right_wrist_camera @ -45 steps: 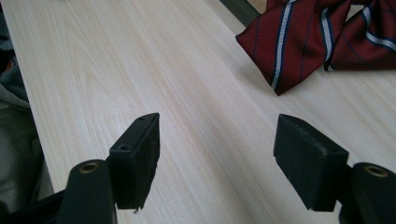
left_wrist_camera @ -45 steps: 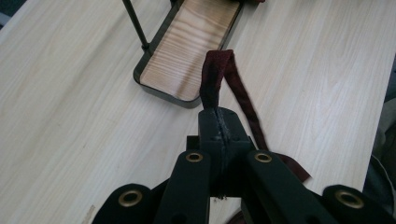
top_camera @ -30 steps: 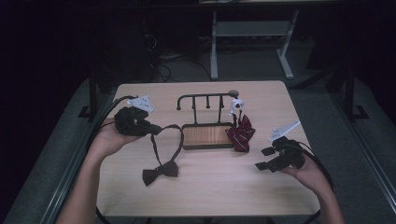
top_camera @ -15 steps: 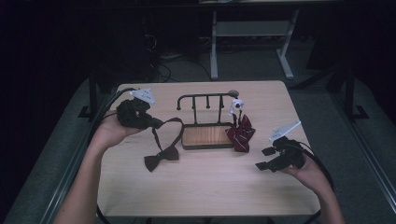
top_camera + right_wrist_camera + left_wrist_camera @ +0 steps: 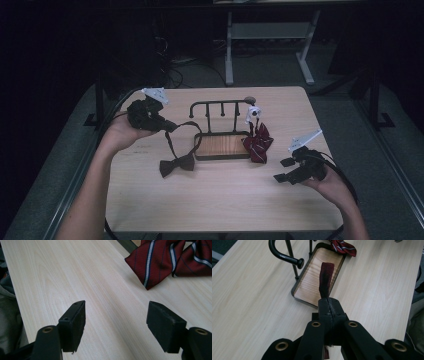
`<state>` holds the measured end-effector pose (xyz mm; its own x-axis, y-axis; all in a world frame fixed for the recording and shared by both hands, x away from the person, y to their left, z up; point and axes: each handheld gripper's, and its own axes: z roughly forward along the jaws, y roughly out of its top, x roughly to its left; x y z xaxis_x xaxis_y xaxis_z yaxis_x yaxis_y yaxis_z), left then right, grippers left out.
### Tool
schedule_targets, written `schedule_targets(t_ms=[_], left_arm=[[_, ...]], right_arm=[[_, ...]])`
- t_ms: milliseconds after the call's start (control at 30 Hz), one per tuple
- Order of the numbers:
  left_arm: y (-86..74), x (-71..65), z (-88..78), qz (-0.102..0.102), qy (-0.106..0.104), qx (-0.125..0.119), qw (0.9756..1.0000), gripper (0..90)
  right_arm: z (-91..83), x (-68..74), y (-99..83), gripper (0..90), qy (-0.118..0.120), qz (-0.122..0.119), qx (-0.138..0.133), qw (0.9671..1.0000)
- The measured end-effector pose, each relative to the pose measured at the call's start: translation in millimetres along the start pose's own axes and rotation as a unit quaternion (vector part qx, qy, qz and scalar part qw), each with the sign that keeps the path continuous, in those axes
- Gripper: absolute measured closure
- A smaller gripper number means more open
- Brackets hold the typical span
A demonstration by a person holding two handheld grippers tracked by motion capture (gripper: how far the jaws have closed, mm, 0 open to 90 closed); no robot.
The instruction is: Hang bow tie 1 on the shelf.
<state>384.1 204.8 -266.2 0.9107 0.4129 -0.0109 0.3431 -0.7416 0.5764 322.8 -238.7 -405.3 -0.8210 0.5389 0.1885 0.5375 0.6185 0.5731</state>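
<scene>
Gripping the strap of a dark bow tie, left tool pinched tight, jaws meeting on the fabric with no gap between them. Seen along that tool's own jaws in the left gripper view, strap rising as a dark red band straight out of the closed tips, standing up over the wooden tray beyond. From the high view, strap looping from the left tool down to the bow, bow itself just beside the tray's left end and low over the bench; whether touching the wood or hanging just clear, cannot tell. Left hand raised at the bench's left edge, grey three-cornered plate on top of its tool.

Standing at mid-bench, a black metal rack with hooks along a top rail, planted in the wooden tray. Draped at the rack's right end, a red striped bow tie, with a small white fitting above it, partly lying on the bench just right of the tray.

Resting near the bench's right edge, right hand with right tool spread wide, jaws well apart and nothing between them. In the right gripper view, bare pale wood between the two black pads, red striped bow tie lying farther off, well apart from the tips.
</scene>
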Motion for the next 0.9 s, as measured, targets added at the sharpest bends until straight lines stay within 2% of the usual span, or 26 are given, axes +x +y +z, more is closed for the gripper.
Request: schedule_targets(t_ms=[433, 900], left_arm=[[16.8, 9.8, -1.2, -0.003, 0.005, 0.013, 0.9999, 90.0], [23.2, 29.4, 4.0, -0.032, 0.013, 0.027, 0.9991, 90.0]], right_arm=[[-2.4, -0.3, -1.1, 31.2, -0.002, 0.001, -0.002, 1.0], [-5.9, -0.6, -1.8, 31.2, -0.004, 0.0, -0.005, 1.0]])
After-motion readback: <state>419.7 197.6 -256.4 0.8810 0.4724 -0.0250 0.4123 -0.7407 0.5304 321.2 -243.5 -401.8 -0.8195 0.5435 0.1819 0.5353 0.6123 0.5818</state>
